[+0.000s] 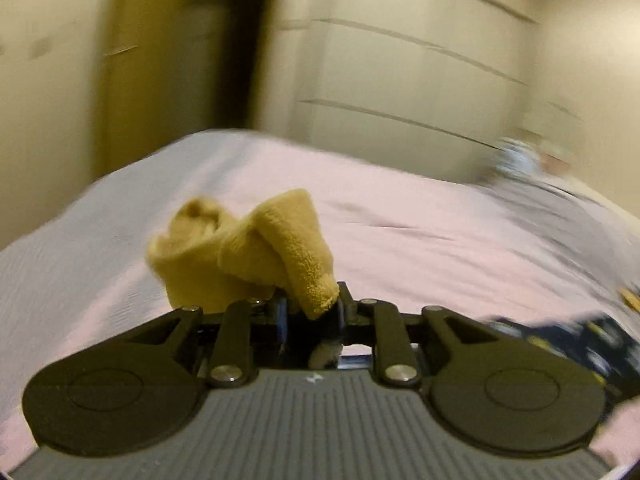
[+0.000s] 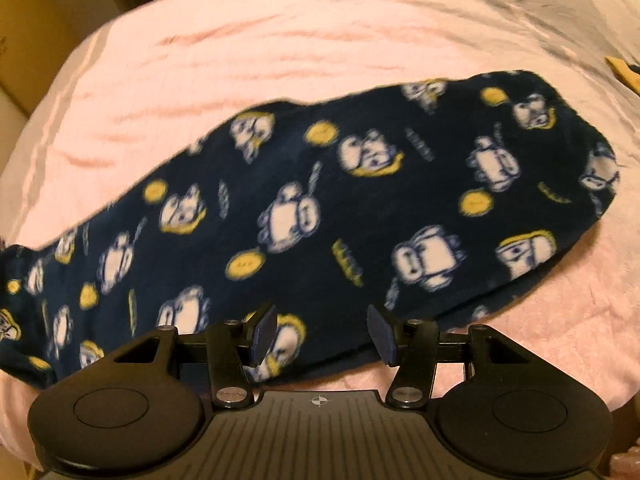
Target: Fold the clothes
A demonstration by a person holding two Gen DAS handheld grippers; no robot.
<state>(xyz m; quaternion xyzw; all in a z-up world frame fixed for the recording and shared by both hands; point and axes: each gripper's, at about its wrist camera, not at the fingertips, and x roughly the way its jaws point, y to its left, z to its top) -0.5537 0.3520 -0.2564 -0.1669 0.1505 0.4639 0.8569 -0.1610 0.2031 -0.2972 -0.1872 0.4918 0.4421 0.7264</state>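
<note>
Now the navy fleece garment [image 2: 320,216], printed with white figures and yellow discs, lies stretched flat across the pink bed [image 2: 248,40]. Just above its near edge the right tongs [image 2: 322,338] hang spread and empty. Meanwhile, the left tongs [image 1: 312,316] are pinching a crumpled tan cloth [image 1: 244,252] lifted above the bed.

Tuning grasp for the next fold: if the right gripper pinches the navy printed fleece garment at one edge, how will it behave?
Probably floppy: the navy fleece garment lies limp on the pink bedspread, so it should sag. Its fuzzy pile likely grips well. The right gripper is open above its near edge.
</note>
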